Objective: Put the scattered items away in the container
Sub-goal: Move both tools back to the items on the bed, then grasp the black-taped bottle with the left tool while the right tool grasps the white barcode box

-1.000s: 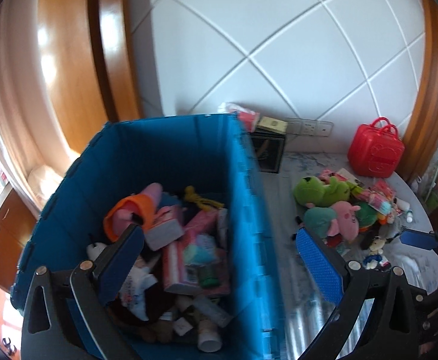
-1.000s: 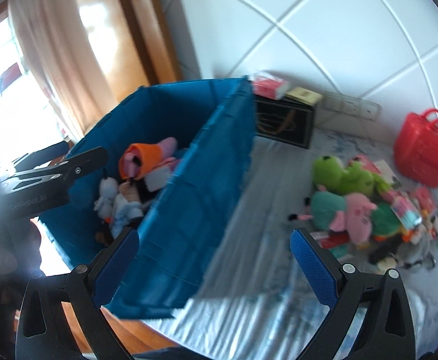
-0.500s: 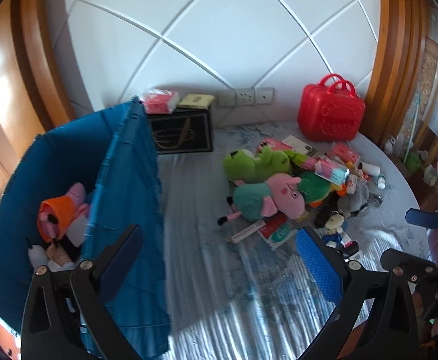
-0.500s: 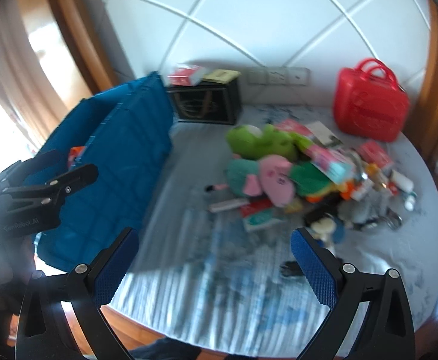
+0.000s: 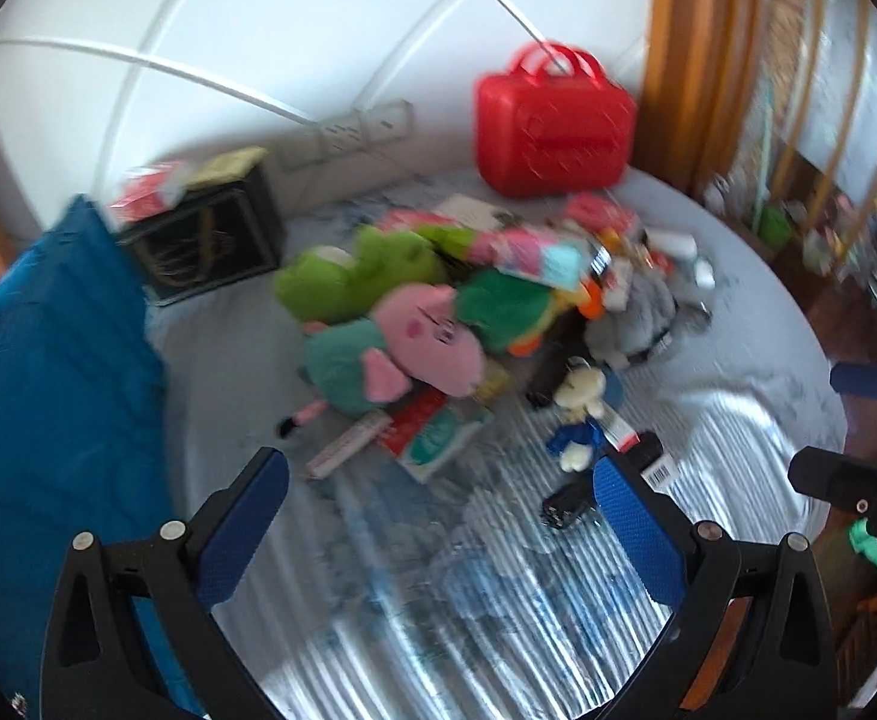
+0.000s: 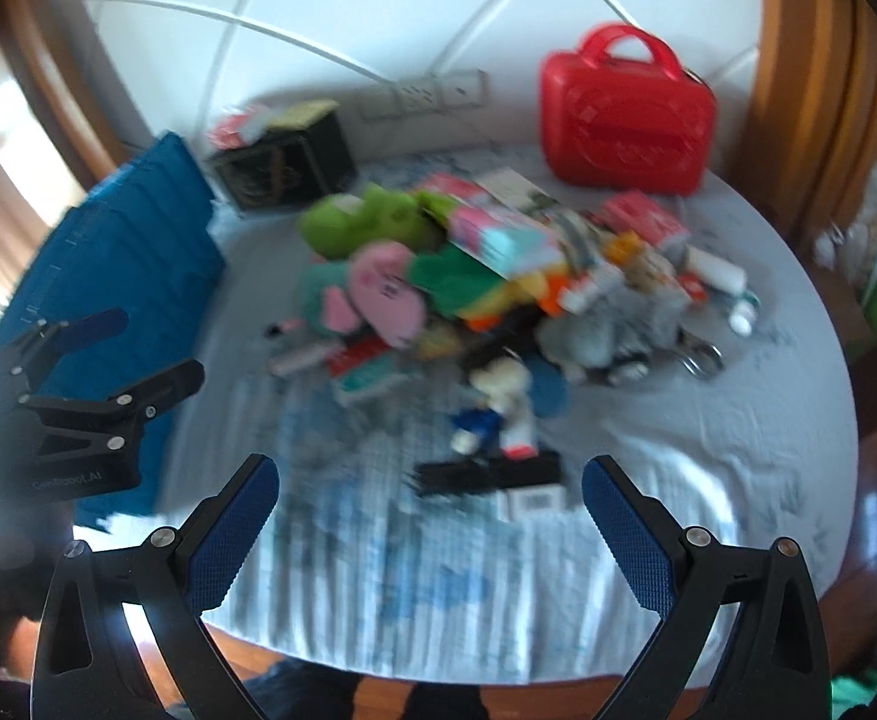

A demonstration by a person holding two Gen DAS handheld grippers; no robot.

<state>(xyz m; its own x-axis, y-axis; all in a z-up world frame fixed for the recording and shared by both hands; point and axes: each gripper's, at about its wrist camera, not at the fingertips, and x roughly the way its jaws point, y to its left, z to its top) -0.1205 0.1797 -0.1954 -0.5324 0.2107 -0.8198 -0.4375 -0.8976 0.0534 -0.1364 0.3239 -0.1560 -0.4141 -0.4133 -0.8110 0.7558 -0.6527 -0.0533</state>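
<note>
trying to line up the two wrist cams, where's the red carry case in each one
Left wrist: red carry case upper centre-right, at the table's back edge against the wall.
Right wrist: red carry case upper right, same back edge.
Shared landmark: pink pig plush in the toy pile, in front and left of the case.

Home; plush toys (image 5: 402, 324) on table (image 5: 738, 360)

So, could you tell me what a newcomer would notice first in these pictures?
Probably the bright heap of toys mid-table, led by a pink pig plush beside a green frog plush. Behind it stands a red case by the wall, and a blue bin sits far left.
</note>
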